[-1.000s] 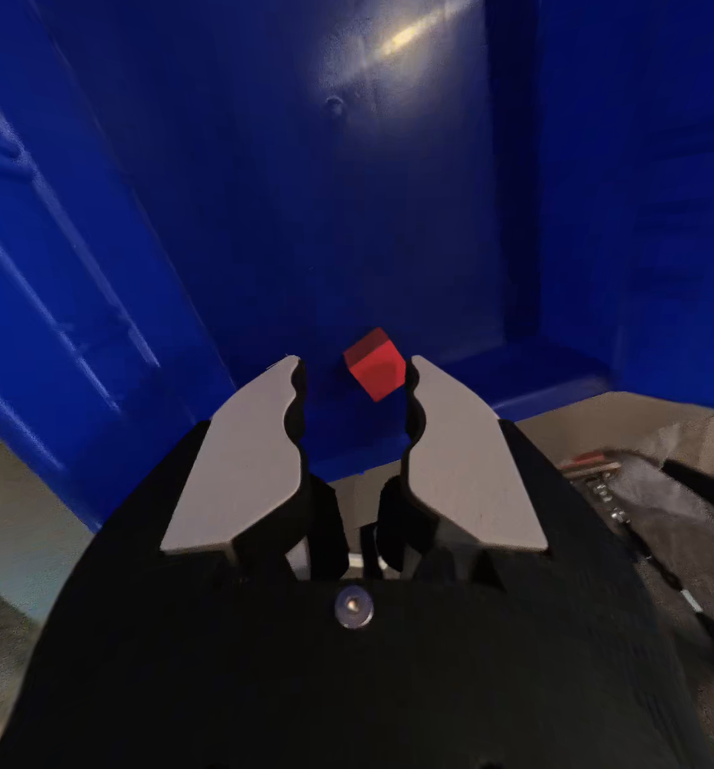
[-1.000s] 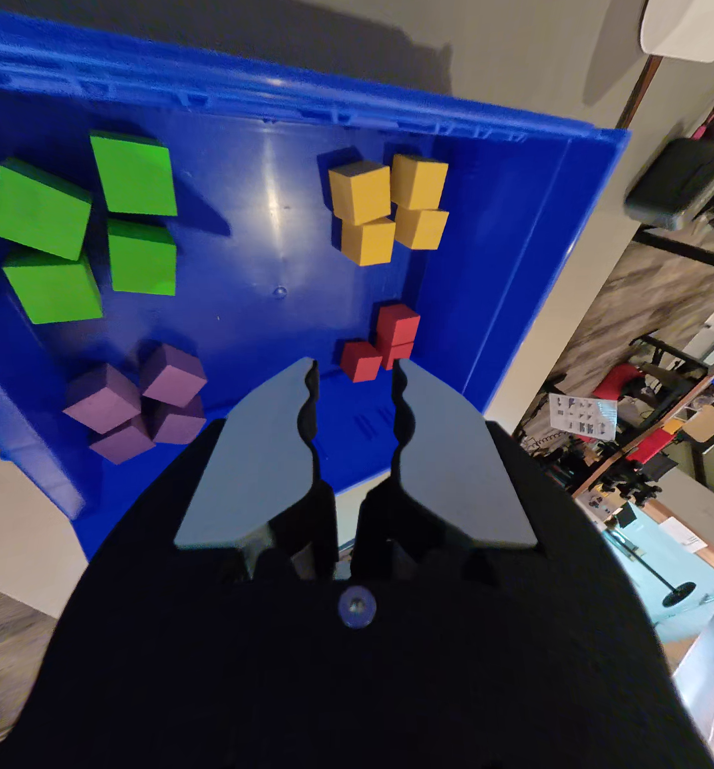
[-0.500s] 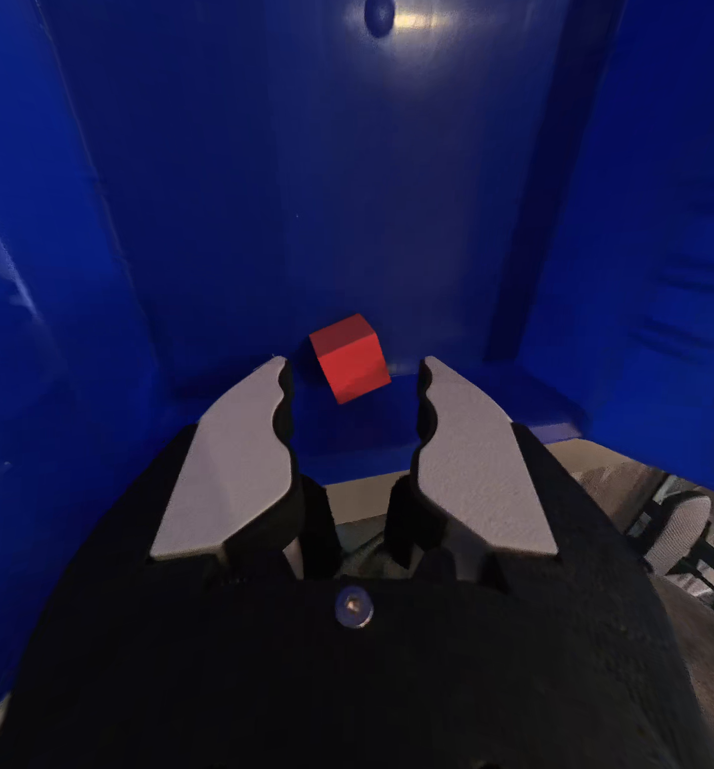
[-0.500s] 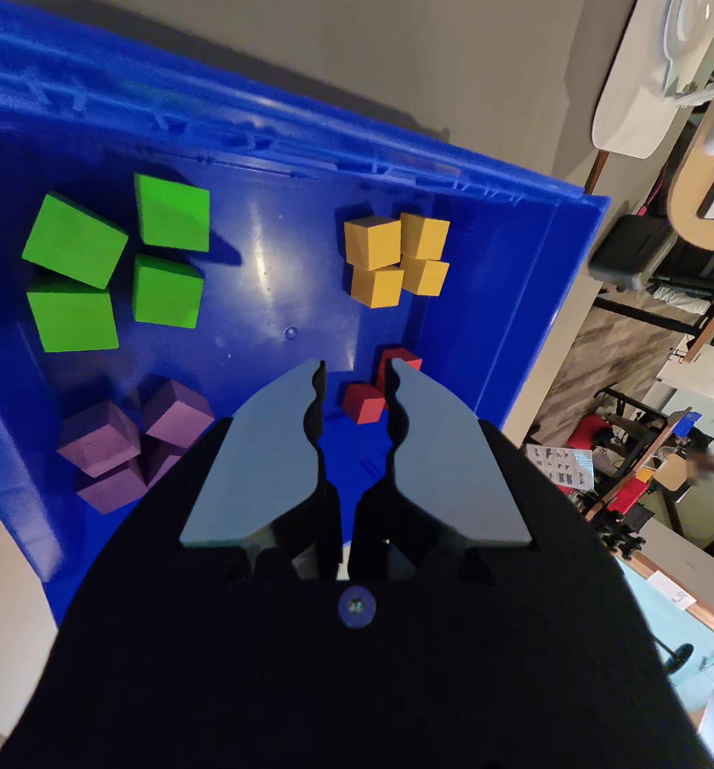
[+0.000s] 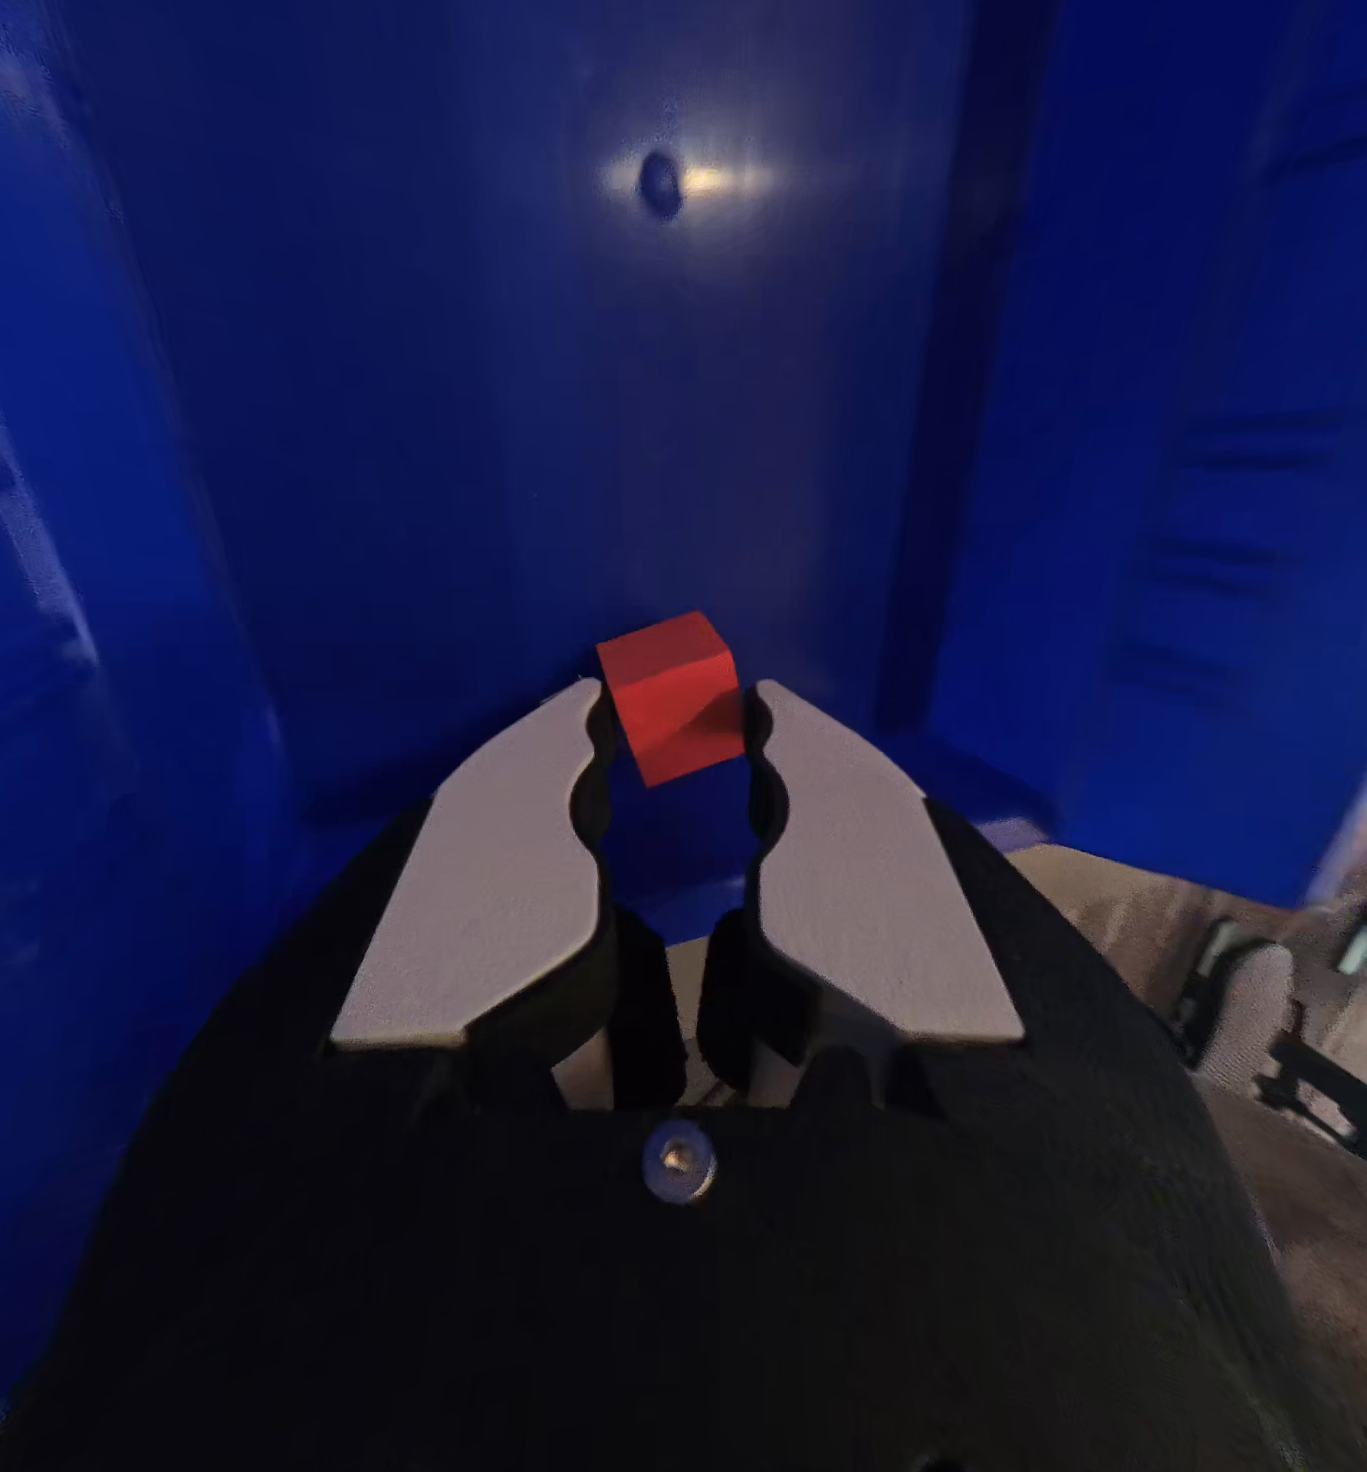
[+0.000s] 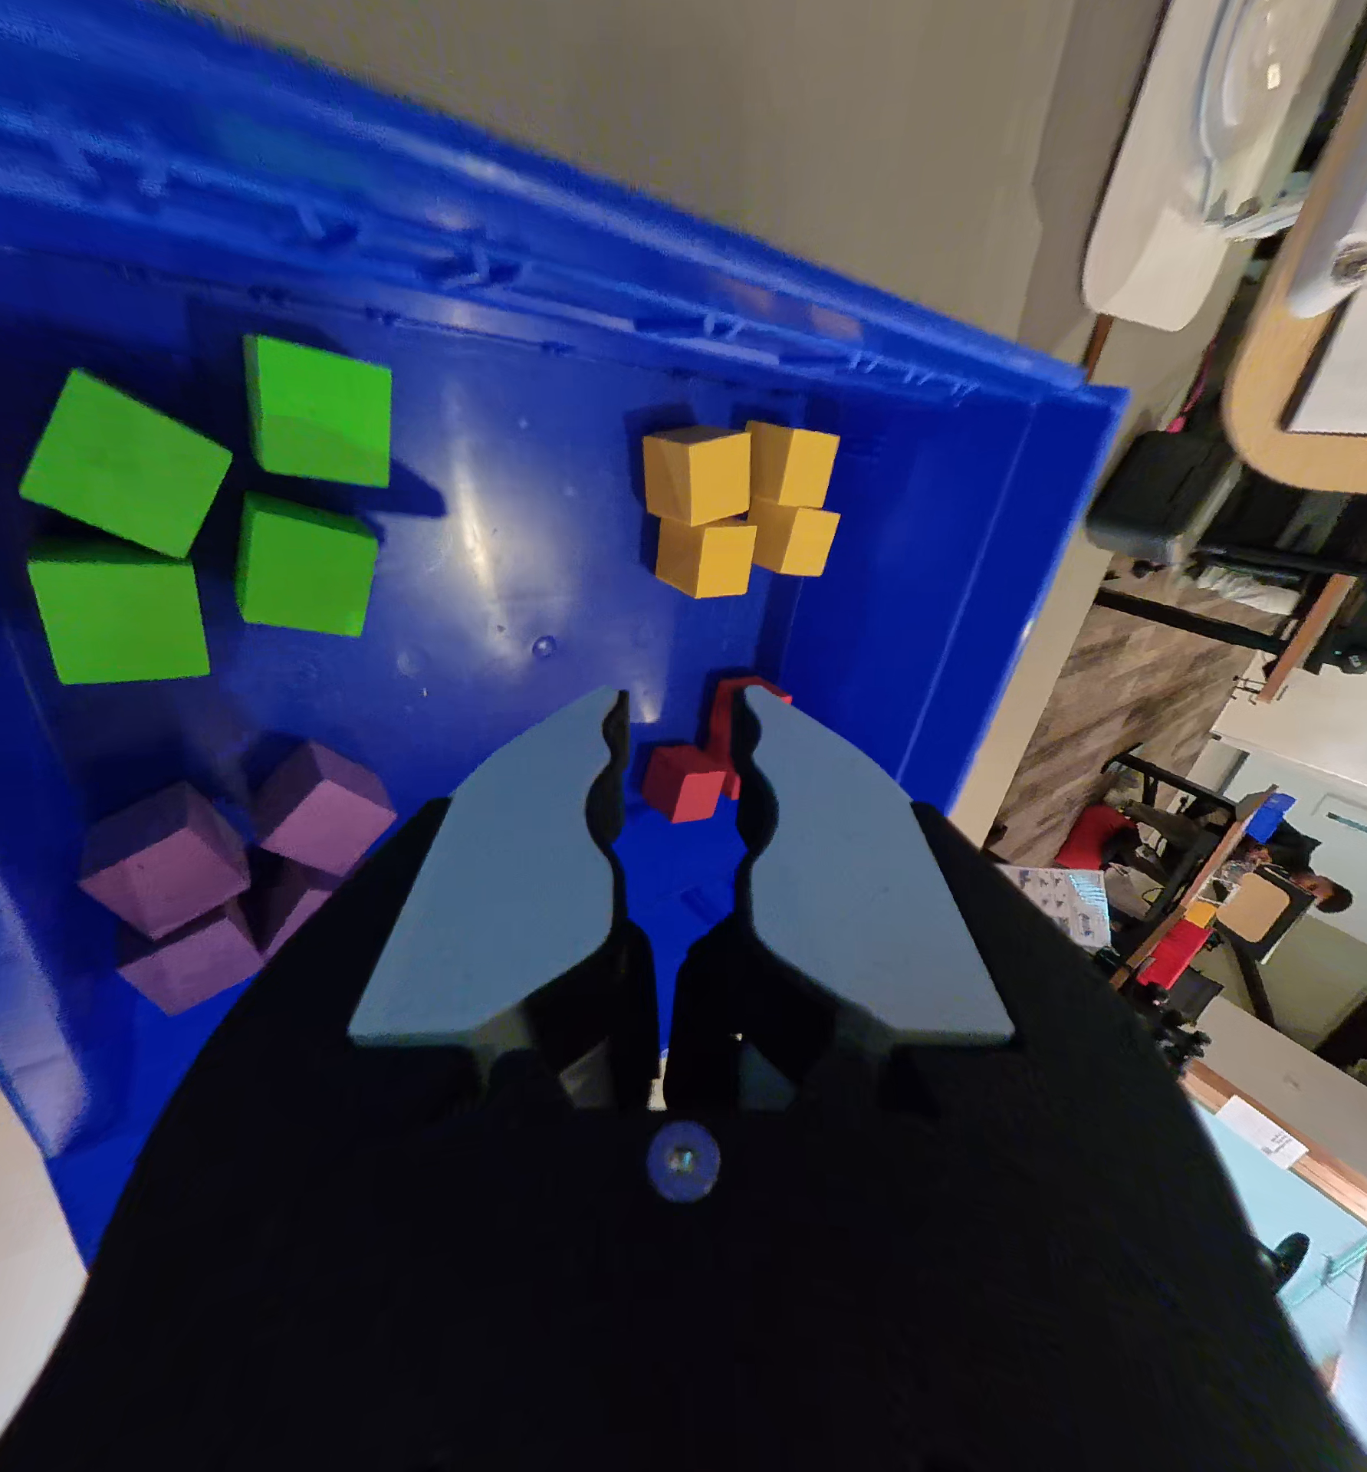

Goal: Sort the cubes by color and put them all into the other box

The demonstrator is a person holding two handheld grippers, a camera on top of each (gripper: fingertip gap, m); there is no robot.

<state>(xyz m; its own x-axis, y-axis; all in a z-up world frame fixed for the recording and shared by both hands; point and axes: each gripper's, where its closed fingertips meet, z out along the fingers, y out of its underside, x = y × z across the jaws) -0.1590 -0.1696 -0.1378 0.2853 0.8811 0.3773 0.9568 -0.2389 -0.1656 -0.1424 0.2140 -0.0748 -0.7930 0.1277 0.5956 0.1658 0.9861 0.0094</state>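
In the left wrist view my left gripper [image 5: 673, 693] is shut on a small red cube [image 5: 668, 717], with a fingertip against each side, inside a blue bin [image 5: 505, 358]. In the right wrist view my right gripper [image 6: 680, 701] hovers over a blue bin [image 6: 967, 597], its jaws slightly apart and empty. Between its fingertips a red cube [image 6: 684, 784] shows on the bin floor. A second red cube [image 6: 724, 709] is partly hidden behind the right finger. The bin also holds green blocks [image 6: 313, 410], yellow cubes [image 6: 700, 478] and purple cubes [image 6: 321, 804] in separate groups.
The bin stands on a beige tabletop [image 6: 744, 119]. Right of the table edge are a wood floor, desks, chairs and people far off [image 6: 1261, 876]. A chair [image 5: 1253, 1004] shows at the lower right of the left wrist view.
The left gripper's jaws have narrowed from wide apart onto the red cube. The right gripper has shifted over the bin, so the red cubes now sit between its fingertips.
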